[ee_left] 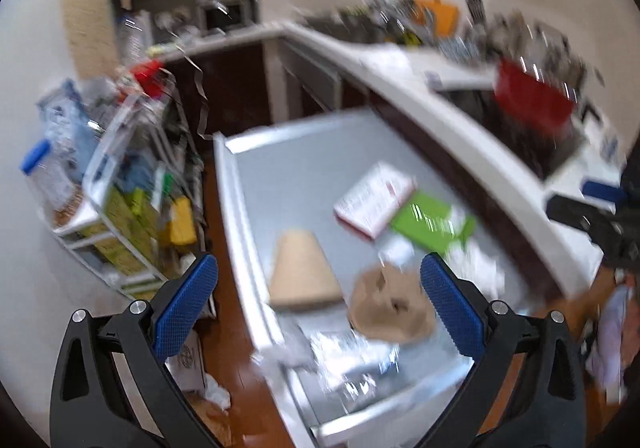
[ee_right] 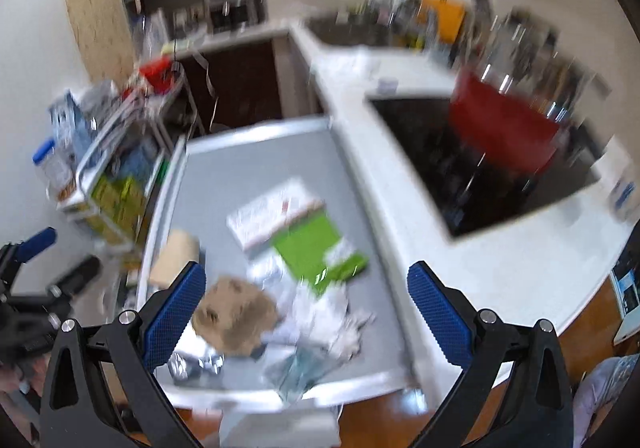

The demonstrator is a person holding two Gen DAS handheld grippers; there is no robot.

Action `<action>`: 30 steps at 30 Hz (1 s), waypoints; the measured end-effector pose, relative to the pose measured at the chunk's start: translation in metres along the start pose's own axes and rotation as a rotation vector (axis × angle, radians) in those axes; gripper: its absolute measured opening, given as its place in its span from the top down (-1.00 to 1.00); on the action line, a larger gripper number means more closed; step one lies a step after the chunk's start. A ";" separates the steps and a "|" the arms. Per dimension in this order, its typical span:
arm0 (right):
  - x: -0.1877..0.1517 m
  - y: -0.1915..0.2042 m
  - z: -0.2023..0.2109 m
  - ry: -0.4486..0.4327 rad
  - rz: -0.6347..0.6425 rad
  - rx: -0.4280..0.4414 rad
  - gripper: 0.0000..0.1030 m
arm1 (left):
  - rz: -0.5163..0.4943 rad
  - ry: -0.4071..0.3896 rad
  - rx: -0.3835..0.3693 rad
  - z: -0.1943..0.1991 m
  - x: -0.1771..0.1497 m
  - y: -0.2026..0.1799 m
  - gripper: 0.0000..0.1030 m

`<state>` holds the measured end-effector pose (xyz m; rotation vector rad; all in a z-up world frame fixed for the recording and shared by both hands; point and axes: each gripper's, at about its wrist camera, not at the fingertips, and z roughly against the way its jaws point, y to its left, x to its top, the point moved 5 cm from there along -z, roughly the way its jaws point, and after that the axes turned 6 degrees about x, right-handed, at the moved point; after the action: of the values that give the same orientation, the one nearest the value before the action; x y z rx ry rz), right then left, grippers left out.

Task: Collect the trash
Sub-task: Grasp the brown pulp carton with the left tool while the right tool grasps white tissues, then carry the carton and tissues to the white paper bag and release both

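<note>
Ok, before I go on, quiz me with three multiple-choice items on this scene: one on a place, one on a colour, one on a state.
1. Where does the crumpled brown paper lie?
A. on the grey tray
B. on the black cooktop
C. on the shelf

2. What colour is the flat packet beside the white box?
A. orange
B. green
C. purple

3. How does the left hand-held gripper stand?
A. shut on the brown paper
B. shut on nothing
C. open

Answers:
1 A: the paper rests on the tray's grey surface amid other scraps.
2 B: the packet is bright green, partly overlapping the box.
3 C: its blue fingers are spread wide apart, with nothing between them; the right hand-held gripper is open too.
</note>
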<state>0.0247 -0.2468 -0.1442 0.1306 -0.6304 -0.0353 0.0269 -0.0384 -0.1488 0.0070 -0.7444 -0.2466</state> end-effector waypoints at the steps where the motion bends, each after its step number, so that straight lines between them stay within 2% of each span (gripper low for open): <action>1: -0.006 -0.001 -0.011 0.020 0.013 -0.027 -0.92 | -0.029 0.024 -0.019 -0.010 -0.010 -0.009 -0.96; 2: -0.012 -0.003 -0.024 0.050 0.029 -0.055 -0.90 | -0.051 0.040 -0.032 -0.016 -0.018 -0.015 -0.91; 5: -0.025 -0.007 -0.057 0.135 0.039 -0.057 -0.69 | -0.108 0.103 -0.088 -0.040 -0.035 -0.035 -0.73; 6: -0.028 -0.009 -0.064 0.157 0.038 -0.061 -0.63 | -0.125 0.122 -0.112 -0.049 -0.040 -0.042 -0.73; 13: -0.042 -0.006 -0.109 0.258 0.090 -0.081 -0.56 | -0.183 0.159 -0.190 -0.077 -0.044 -0.069 -0.73; 17: -0.041 -0.002 -0.118 0.286 0.161 -0.165 -0.56 | -0.236 0.167 -0.186 -0.085 -0.041 -0.076 -0.73; 19: -0.045 -0.002 -0.127 0.317 0.146 -0.129 -0.56 | -0.259 0.174 -0.201 -0.088 -0.042 -0.078 -0.73; 22: -0.048 -0.001 -0.137 0.354 0.153 -0.121 -0.55 | -0.291 0.182 -0.222 -0.095 -0.044 -0.082 -0.72; 23: -0.050 -0.001 -0.141 0.361 0.151 -0.121 -0.54 | -0.297 0.191 -0.225 -0.096 -0.045 -0.082 -0.61; 24: -0.051 -0.003 -0.145 0.372 0.141 -0.111 -0.49 | -0.299 0.201 -0.239 -0.099 -0.046 -0.083 -0.52; 25: -0.053 -0.004 -0.149 0.385 0.123 -0.087 -0.32 | -0.295 0.212 -0.253 -0.101 -0.047 -0.084 -0.39; 26: -0.054 -0.005 -0.152 0.394 0.107 -0.062 -0.17 | -0.279 0.229 -0.282 -0.104 -0.049 -0.083 -0.38; 27: -0.057 -0.007 -0.156 0.413 0.066 -0.007 0.13 | -0.267 0.232 -0.299 -0.106 -0.049 -0.082 -0.38; 30: -0.056 -0.013 -0.157 0.409 0.020 0.041 0.27 | -0.229 0.236 -0.338 -0.106 -0.045 -0.078 -0.37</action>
<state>0.0716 -0.2380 -0.3041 0.1659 -0.2238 0.0240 0.0489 -0.1125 -0.2646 -0.1971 -0.4591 -0.5780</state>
